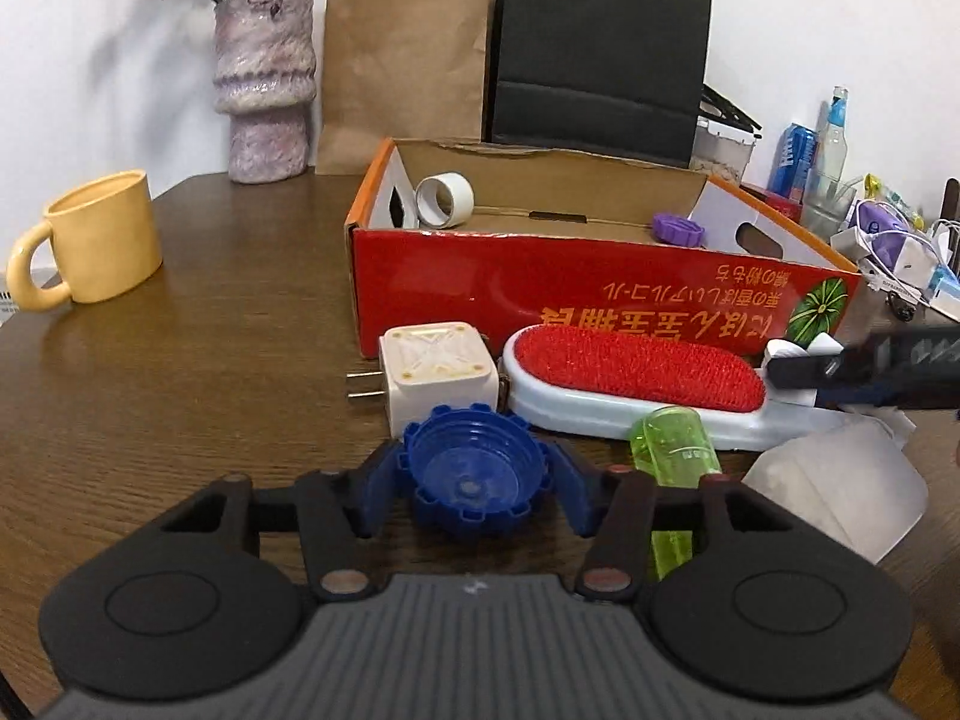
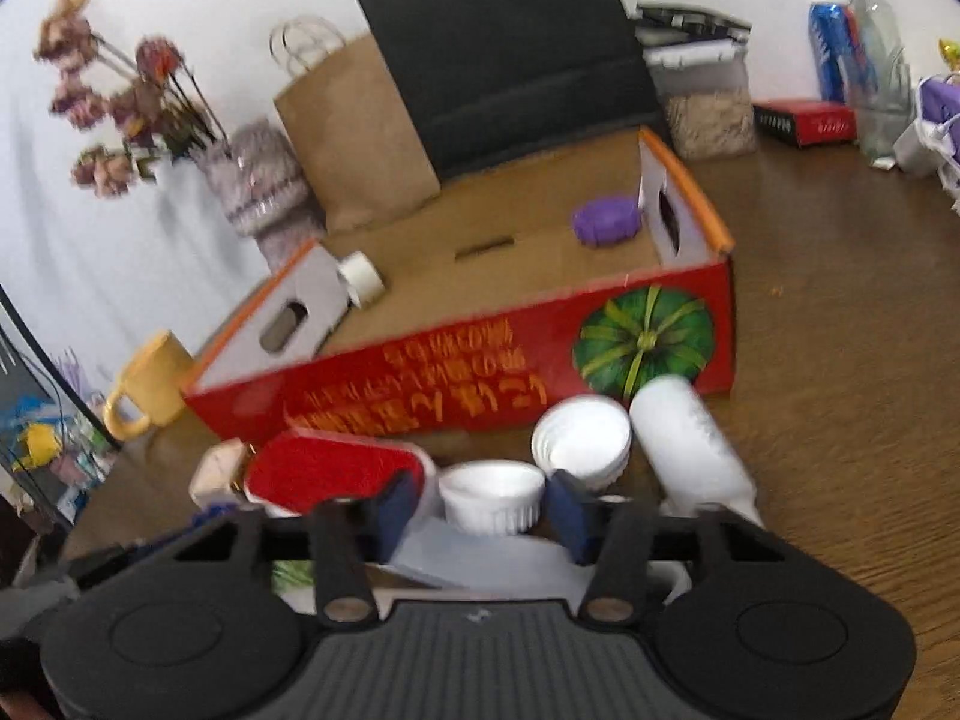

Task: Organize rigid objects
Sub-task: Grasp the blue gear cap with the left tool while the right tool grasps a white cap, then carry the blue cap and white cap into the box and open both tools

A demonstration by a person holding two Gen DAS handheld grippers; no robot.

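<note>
Blue ridged plastic cap [image 1: 474, 483] sits mouth-up on the dark wooden bench [image 1: 210, 360], pinched between the left tool [image 1: 474, 495] pads. Over on the right tool [image 2: 489, 507], a small white ribbed cup [image 2: 492, 495] is bracketed by the pads, which look to be touching its sides, though blur leaves that unsure. Just beyond lie a cream plug adapter [image 1: 438, 375], a red-faced lint brush [image 1: 630, 375] and a green translucent tube [image 1: 672, 447]. Behind them, the red cardboard box [image 1: 600, 294] stands open, already holding a white tape roll [image 1: 444, 199] and a purple cap [image 1: 678, 230], likely the drop spot.
</note>
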